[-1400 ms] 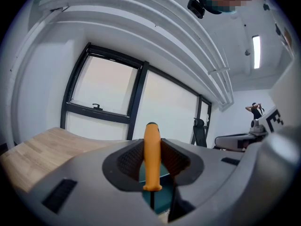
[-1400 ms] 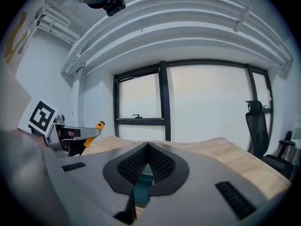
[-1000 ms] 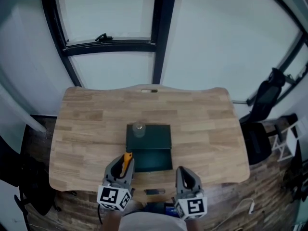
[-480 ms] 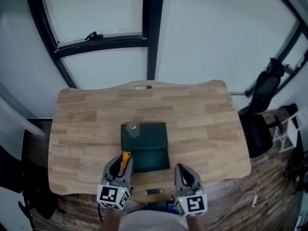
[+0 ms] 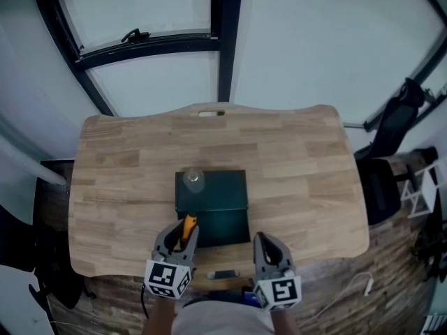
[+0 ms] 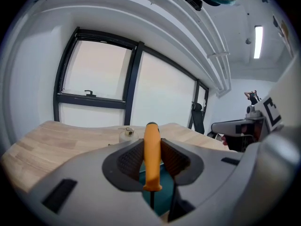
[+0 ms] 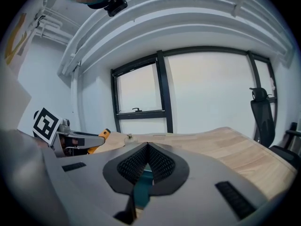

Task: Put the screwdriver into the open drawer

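A dark green box [image 5: 213, 190] stands at the middle of the wooden table [image 5: 293, 166], its open drawer [image 5: 222, 230] pulled toward me. My left gripper [image 5: 176, 241] hovers at the drawer's front left corner, shut on the orange handle of a screwdriver [image 5: 188, 228]. In the left gripper view the screwdriver [image 6: 152, 159] stands upright between the pads, with its thin shaft pointing down over the teal drawer. My right gripper [image 5: 268, 251] hangs at the table's near edge right of the drawer. Its jaws [image 7: 148, 148] are shut with nothing between them.
A small glass jar [image 5: 193, 180] sits on the box's top left corner. A black chair [image 5: 394, 128] and a white rack [image 5: 421, 190] stand right of the table. Windows with dark frames [image 5: 222, 40] lie behind the far edge.
The head view has shifted slightly. Both grippers stay at about the same places by the drawer, the left still shut on the screwdriver.
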`<action>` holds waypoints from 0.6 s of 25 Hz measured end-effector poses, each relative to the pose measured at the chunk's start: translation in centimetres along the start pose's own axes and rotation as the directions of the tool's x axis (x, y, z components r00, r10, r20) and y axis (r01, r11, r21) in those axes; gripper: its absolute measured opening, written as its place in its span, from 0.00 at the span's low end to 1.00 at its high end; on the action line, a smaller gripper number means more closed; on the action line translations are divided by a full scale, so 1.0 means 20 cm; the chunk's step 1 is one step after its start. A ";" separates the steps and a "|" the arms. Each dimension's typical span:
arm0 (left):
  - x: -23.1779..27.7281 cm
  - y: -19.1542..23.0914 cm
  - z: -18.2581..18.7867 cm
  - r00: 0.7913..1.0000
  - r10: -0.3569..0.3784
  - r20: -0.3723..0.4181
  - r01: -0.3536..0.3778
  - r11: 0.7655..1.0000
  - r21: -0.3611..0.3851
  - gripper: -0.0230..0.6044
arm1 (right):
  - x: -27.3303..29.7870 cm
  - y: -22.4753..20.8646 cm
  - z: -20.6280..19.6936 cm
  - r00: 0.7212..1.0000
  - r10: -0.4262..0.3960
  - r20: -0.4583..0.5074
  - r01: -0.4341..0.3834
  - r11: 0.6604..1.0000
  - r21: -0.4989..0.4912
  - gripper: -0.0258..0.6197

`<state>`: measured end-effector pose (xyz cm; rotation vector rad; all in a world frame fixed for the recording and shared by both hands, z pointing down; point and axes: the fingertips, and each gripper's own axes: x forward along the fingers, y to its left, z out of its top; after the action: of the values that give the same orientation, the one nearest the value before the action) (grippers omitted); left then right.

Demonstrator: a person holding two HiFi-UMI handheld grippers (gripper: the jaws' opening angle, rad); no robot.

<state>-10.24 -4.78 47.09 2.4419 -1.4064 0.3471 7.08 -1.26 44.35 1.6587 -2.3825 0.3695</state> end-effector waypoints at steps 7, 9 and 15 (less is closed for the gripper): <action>0.05 0.02 -0.09 0.998 -0.010 -0.060 0.010 1.000 0.010 0.22 | 0.08 0.03 -0.07 0.998 0.043 -0.050 -0.041 0.999 0.031 0.04; 0.07 0.02 -0.13 0.996 -0.015 -0.085 0.016 1.000 0.019 0.22 | 0.10 0.03 -0.09 0.997 0.050 -0.064 -0.048 0.998 0.036 0.04; 0.12 0.02 -0.23 0.988 -0.042 -0.146 0.047 0.998 0.033 0.22 | 0.16 0.03 -0.16 0.992 0.067 -0.103 -0.063 0.997 0.047 0.04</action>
<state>-9.64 -5.14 52.15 2.4183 -1.2931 0.5337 5.44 -2.94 48.29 1.5423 -2.3716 0.5101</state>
